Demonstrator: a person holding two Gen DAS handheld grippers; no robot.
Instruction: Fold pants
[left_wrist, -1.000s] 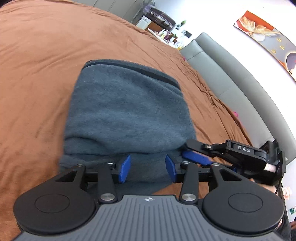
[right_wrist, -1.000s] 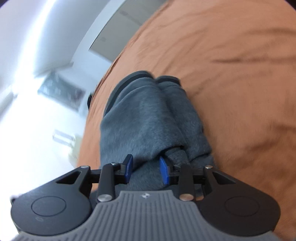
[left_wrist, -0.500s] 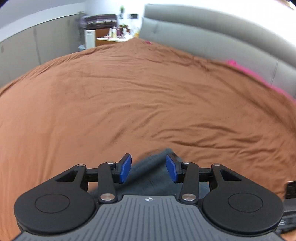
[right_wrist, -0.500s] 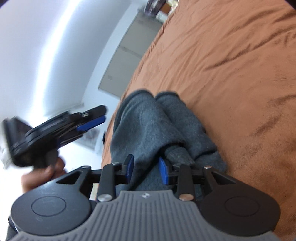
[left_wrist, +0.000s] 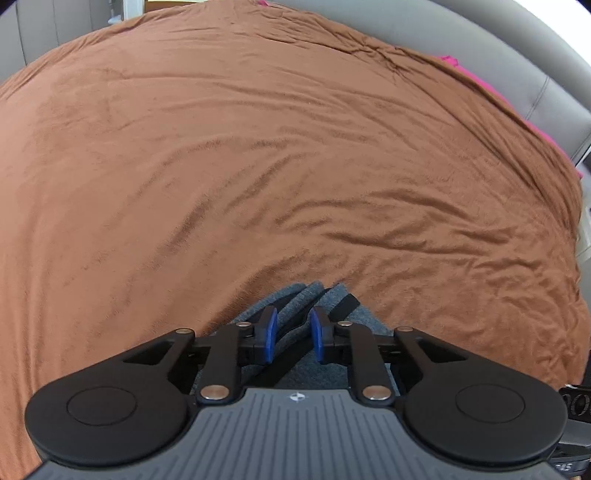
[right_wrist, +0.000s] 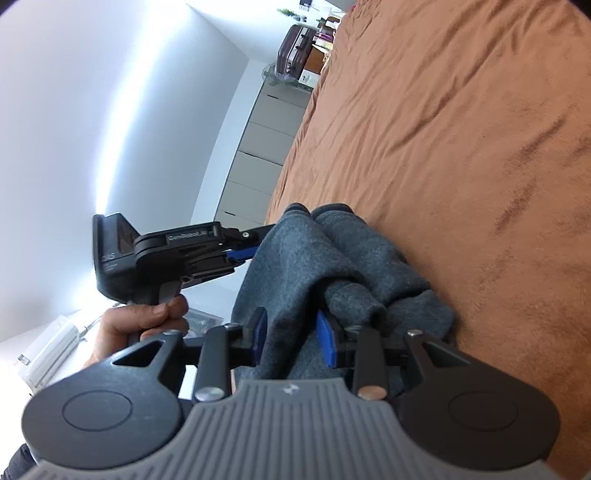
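Fleece pants (right_wrist: 332, 266), dark grey and bundled in thick folds, hang between both tools above the brown bedspread (left_wrist: 258, 166). From the right wrist view, the right hand-held gripper (right_wrist: 293, 338) has its blue pads partly closed with a fold of the grey fabric filling the gap between them; the cloth bunches up just ahead of the pads and drapes to their right. Ahead and to the left of it, the left hand-held gripper (right_wrist: 247, 253) is seen from the side, its blue pad touching the far edge of the pants, and the person's left hand (right_wrist: 140, 321) wraps its handle from below.

From the left wrist view, the left hand-held gripper (left_wrist: 292, 334) has its pads close together with a narrow gap, and grey fabric with a black band (left_wrist: 343, 308) runs through that gap and on ahead of the fingertips. Beyond the pants, the wrinkled bedspread fills the view, with a grey padded headboard (left_wrist: 517, 66) at the far right and a strip of pink cloth (left_wrist: 476, 79) along its base.
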